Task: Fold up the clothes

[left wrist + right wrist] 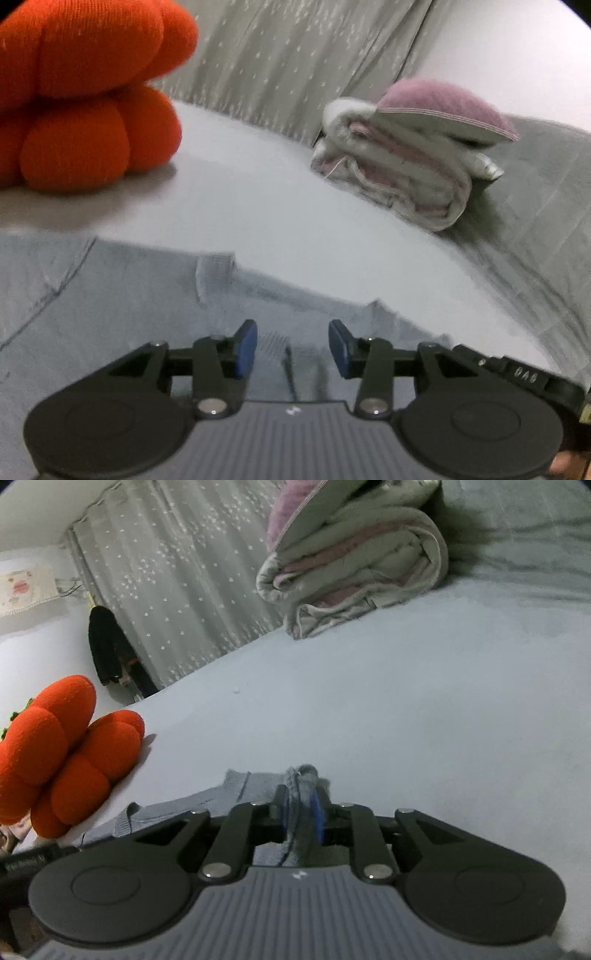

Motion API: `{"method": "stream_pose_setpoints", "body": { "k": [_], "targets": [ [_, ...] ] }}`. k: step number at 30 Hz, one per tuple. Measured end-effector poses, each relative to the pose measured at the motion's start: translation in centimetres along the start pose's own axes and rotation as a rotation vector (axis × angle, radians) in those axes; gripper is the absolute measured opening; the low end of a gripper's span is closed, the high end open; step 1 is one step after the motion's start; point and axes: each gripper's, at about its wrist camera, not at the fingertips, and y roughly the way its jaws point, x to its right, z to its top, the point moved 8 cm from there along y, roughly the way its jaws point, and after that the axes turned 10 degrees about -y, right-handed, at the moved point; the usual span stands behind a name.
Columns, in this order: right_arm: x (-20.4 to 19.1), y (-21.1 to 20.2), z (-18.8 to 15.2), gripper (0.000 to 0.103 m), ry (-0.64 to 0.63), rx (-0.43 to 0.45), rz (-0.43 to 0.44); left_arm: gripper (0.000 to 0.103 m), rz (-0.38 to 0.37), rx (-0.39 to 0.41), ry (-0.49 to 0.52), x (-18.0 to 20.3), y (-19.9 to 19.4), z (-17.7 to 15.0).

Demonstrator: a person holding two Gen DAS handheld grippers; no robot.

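L gripper [292,345]: fingers apart, nothing pinched; hovers over the garment, blue pads [246,349] clear of cloth.
R gripper [301,812]: fingers closed on a bunched fold of the garment; cloth sticks up past the tips and hangs down btwn them.
Garment [110,314]: grey-blue knit, spread flat on bed directly under & ahead of L fingers; ribbed edge visible just beyond the tips. In R view [236,786] it trails to the left of the fingers.
Bed [258,206]: pale sheet, carries everything; open stretch beyond both sets of fingers.
Plush cushion [81,92]: orange-red, lobed; far left ahead of L fingers, left of R fingers [62,753].
Folded bedding [410,158]: white/pink stack w/ mauve pillow on top; ahead-right of L fingers, well apart; straight ahead & far from R fingers [354,557].
Curtain [177,583]: grey, small white print, behind bed.
Dark clothing [107,646]: hangs by curtain, far left of R fingers.
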Motion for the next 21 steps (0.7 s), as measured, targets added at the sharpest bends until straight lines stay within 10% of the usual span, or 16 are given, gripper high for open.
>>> {"method": "stream_pose_setpoints", "body": {
  "k": [2,11,21],
  "targets": [
    [-0.9,-0.5,0.4,0.039,-0.048,0.022,-0.009,0.043,-0.049,0.017,0.012,0.6,-0.5,0.2],
    [-4.6,1.3,-1.1,0.039,-0.216,-0.038,0.044,0.056,-0.152,-0.224,0.292,2.3,1.4,-4.2],
    [-3.8,1.5,-0.6,0.054,-0.182,-0.079,0.136,0.061,-0.215,-0.251,0.305,1.4,0.5,-3.6]
  ]
}}
